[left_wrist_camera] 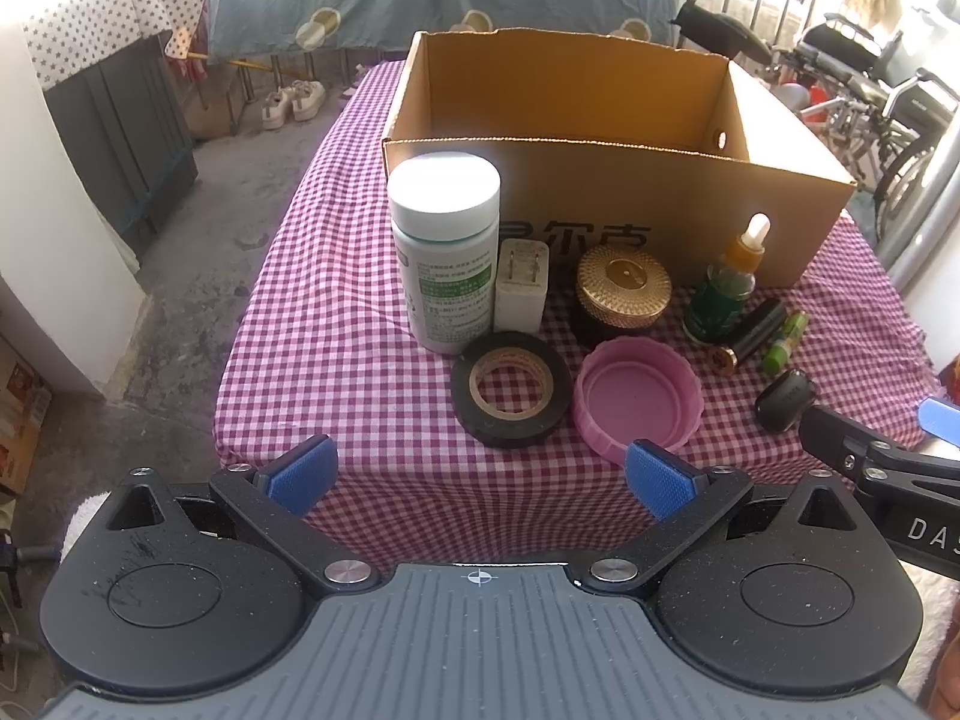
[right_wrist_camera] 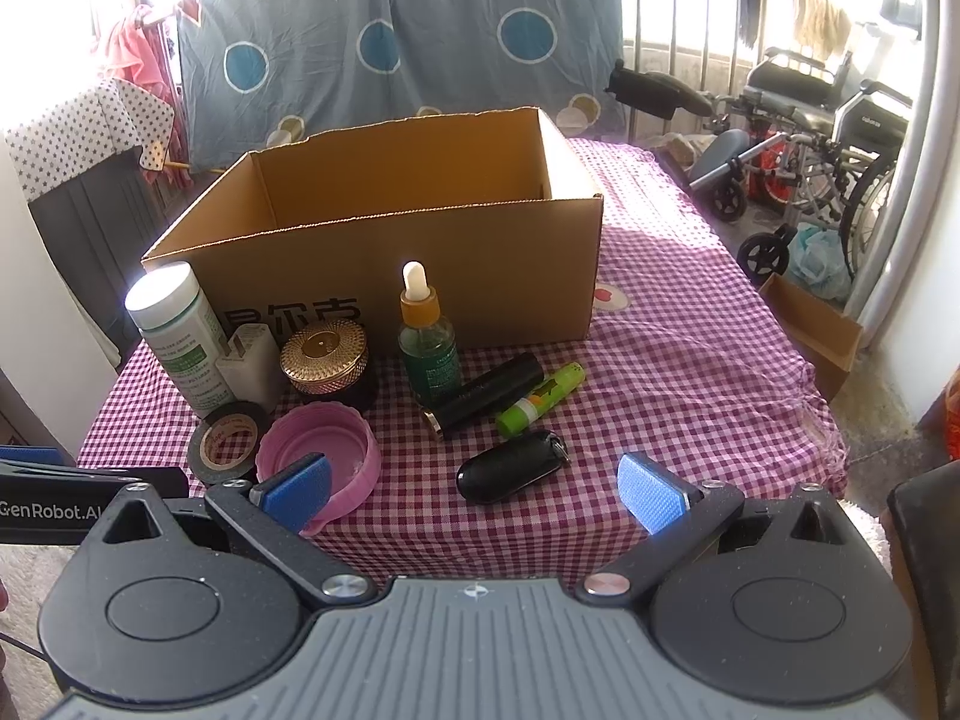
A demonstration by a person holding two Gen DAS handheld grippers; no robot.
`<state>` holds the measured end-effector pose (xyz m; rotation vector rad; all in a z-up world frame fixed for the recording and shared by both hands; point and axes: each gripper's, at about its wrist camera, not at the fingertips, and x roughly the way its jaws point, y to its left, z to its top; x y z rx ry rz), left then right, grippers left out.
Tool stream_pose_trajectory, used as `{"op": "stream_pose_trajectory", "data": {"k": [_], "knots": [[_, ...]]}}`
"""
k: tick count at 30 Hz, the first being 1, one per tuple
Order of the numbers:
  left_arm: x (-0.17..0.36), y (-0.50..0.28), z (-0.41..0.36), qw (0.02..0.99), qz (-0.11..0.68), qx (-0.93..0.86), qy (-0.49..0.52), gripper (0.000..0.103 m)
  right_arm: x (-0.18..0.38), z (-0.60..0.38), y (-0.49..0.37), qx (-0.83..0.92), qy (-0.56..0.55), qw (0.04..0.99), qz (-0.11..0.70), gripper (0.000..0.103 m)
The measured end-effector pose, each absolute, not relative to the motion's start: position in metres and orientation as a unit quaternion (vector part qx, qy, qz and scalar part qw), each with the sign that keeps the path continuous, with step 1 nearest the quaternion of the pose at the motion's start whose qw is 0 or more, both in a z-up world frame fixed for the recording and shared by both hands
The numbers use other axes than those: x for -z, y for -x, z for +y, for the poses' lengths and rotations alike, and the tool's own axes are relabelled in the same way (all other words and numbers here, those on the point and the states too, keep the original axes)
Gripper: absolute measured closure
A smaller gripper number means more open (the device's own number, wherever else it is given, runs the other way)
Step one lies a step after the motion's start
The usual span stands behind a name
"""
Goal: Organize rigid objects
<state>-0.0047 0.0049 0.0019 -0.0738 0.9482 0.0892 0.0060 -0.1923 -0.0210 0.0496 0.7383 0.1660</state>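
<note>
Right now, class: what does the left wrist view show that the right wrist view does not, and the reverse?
Left view only: white shoes on the floor. Right view only: a small cardboard box on the floor beside the table. Both share the big cardboard box, pink lid, tape roll, and open, empty tongs: left, right.

The cardboard box [right_wrist_camera: 420, 264] bears large dark Chinese characters on its front wall. "GenRobot.AI" stands on the left gripper [right_wrist_camera: 54, 504] body; "DA" on the right gripper [left_wrist_camera: 900, 480]. The white bottle [left_wrist_camera: 444, 252] label's green print is illegible.
</note>
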Motion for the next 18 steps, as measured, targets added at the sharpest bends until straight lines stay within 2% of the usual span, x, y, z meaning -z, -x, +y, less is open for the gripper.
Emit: {"op": "stream_pose_trajectory", "data": {"k": [18], "knots": [[0.0004, 0.0027, 0.0042, 0.885, 0.462, -0.046, 0.032, 0.000, 0.0224, -0.1941, -0.0069, -0.080, -0.027, 0.928, 0.362, 0.000]]}}
